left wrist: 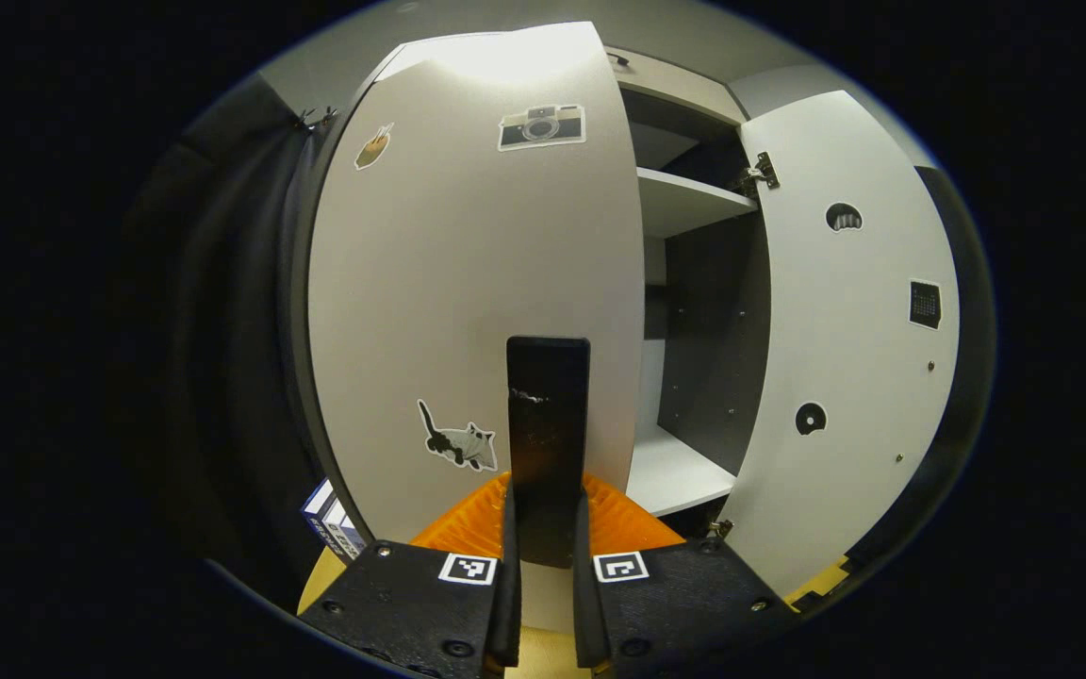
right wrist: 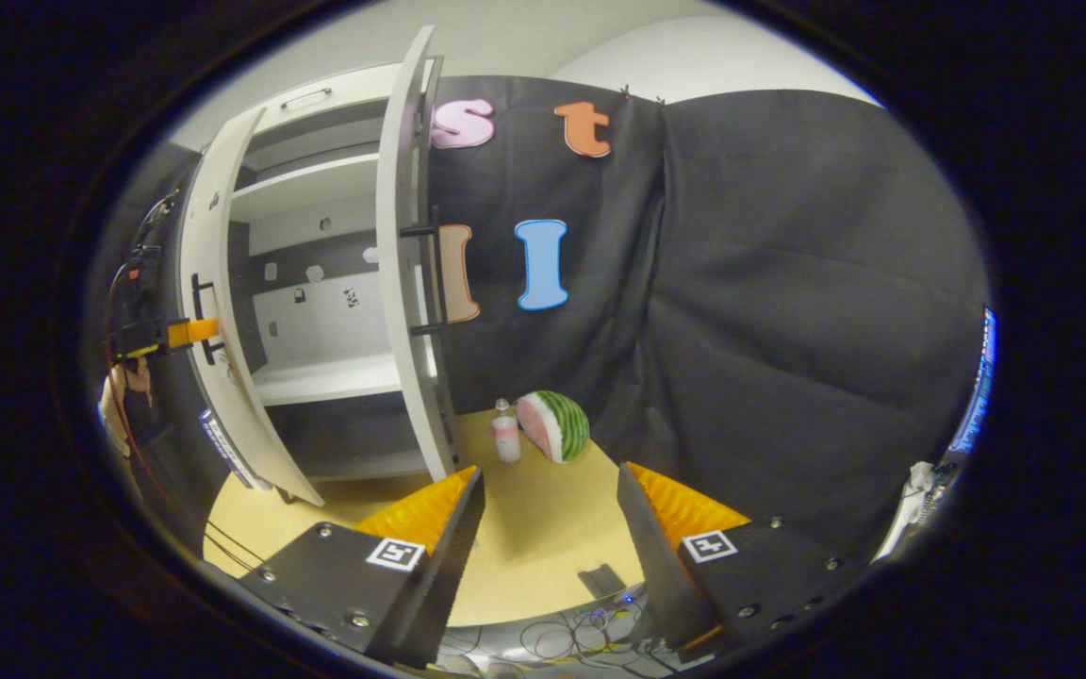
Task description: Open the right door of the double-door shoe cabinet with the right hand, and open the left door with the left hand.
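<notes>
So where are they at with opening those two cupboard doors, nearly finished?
Nearly. The right door already stands wide open, and the right gripper is open and off it, pointing at the tabletop. The left door is in hand: the left gripper is shut on the left door's handle, and shelves already show past its edge. What looks left is swinging it fully open and letting go.

The left door [left wrist: 468, 283], mid-frame, looks like smooth matt laminate carrying glossy stickers [left wrist: 541, 126]; its handle [left wrist: 548, 415] is glossy. At upper right a metal hinge [left wrist: 762, 173] shines. The surface [right wrist: 543, 528] is smooth, wood-like.
</notes>
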{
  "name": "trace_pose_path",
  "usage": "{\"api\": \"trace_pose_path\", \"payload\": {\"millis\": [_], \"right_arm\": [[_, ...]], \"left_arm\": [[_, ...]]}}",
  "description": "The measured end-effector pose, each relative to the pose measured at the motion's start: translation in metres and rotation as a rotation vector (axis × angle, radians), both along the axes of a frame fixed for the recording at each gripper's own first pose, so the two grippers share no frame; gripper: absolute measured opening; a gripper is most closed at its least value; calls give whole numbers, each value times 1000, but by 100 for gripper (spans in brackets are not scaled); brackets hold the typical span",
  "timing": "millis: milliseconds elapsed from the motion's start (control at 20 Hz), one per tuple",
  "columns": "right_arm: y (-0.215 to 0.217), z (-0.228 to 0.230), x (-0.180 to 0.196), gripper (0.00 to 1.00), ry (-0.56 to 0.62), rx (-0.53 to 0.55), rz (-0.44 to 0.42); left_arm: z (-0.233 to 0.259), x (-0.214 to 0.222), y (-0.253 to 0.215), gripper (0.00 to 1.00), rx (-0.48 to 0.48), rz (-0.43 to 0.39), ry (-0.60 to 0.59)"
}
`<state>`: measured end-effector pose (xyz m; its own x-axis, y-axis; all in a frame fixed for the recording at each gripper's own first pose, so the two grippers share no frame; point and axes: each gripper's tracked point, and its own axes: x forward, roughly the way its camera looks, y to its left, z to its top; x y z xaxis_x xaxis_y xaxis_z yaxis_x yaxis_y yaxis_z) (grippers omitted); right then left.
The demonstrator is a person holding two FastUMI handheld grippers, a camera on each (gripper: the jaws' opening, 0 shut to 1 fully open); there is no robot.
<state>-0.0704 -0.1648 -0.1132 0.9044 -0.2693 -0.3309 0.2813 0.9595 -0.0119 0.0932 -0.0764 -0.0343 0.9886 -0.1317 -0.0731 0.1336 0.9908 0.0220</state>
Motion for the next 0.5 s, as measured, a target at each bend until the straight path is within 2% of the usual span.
{"api": "trace_pose_path", "payload": {"millis": [500], "right_arm": [[21,-1,14,84,6,19,101]], "left_arm": [[-3,-12,10,23,-4,5,2]]}}
